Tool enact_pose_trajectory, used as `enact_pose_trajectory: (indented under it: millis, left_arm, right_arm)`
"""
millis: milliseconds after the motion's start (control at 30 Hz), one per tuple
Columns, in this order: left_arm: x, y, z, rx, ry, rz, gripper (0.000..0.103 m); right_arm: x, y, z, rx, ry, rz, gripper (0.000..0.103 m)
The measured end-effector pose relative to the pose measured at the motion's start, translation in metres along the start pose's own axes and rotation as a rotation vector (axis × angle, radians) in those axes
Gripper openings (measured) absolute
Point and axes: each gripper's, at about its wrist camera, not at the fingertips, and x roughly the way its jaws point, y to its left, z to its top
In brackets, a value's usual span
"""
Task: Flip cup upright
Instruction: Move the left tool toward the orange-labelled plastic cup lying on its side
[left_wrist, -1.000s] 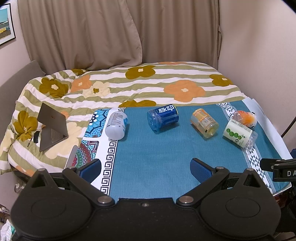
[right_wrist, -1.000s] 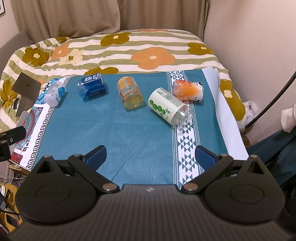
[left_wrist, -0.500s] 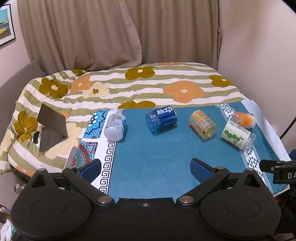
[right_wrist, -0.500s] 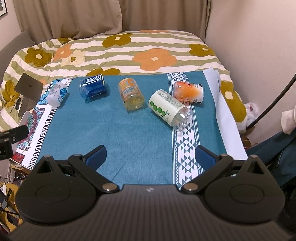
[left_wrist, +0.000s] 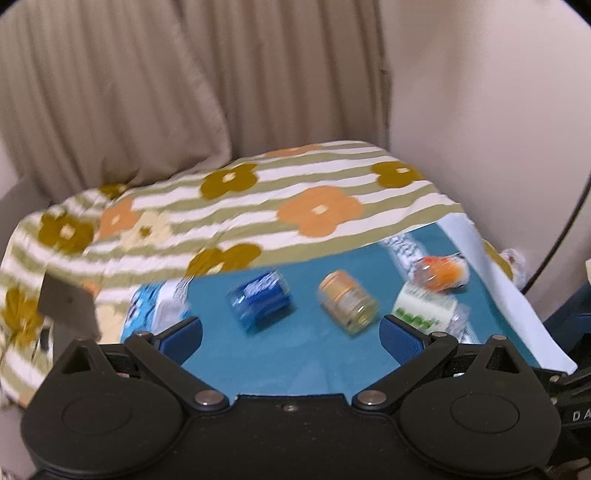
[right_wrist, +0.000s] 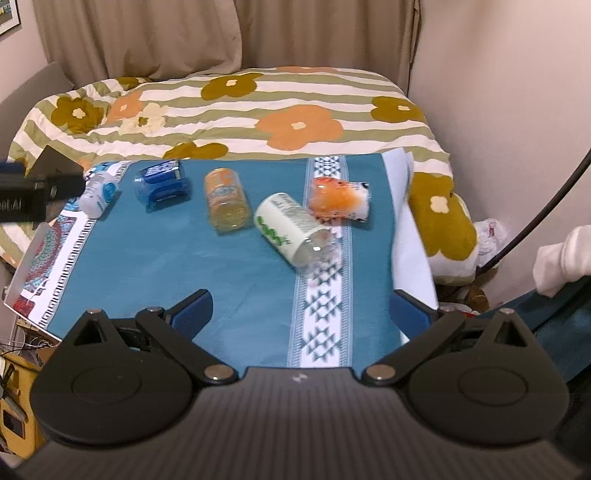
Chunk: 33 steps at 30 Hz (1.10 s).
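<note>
Both the left gripper (left_wrist: 291, 334) and right gripper (right_wrist: 301, 310) gape wide, empty. Ahead of the right one lies the green-dotted cup (right_wrist: 293, 230) on its side (smooth, round); a clumsy pinch could send it rolling.

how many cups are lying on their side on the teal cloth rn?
5, all tipped over in a row: white-blue cup at the left edge, blue cup, orange-yellow cup, green-dotted white cup, orange cup far right. None visibly hidden.

floral quilt (right_wrist: 295, 99) | beige curtain (right_wrist: 147, 37) | teal cloth (right_wrist: 177, 266)
</note>
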Motion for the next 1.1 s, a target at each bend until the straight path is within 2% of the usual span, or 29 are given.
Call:
enact_pose_trajectory:
  millis: [167, 367, 500, 667, 967, 1100]
  left_arm:
    - [0.025, -0.027, 0.030, 0.110, -0.022, -0.075, 0.103]
    - [0.074, -0.061, 0.060, 0.248, -0.003, -0.174, 0.103]
    - [0.107, -0.087, 0.074, 0.394, 0.003, -0.239, 0.103]
    - [0.159, -0.115, 0.090, 0.537, 0.065, -0.369, 0.103]
    - [0.235, -0.168, 0.083, 0.825, 0.137, -0.523, 0.103]
    - [0.263, -0.183, 0.075, 0.910, 0.168, -0.568, 0.097]
  right_arm:
    - [0.008, -0.025, 0.008, 0.036, 0.004, -0.011, 0.103]
    - [0.025, -0.051, 0.020, 0.096, 0.003, -0.048, 0.103]
    - [0.041, -0.064, 0.029, 0.160, 0.028, -0.075, 0.103]
    - [0.065, -0.082, 0.035, 0.238, 0.064, -0.106, 0.103]
    - [0.105, -0.103, 0.038, 0.372, 0.135, -0.164, 0.103]
    - [0.116, -0.104, 0.037, 0.383, 0.161, -0.195, 0.103]
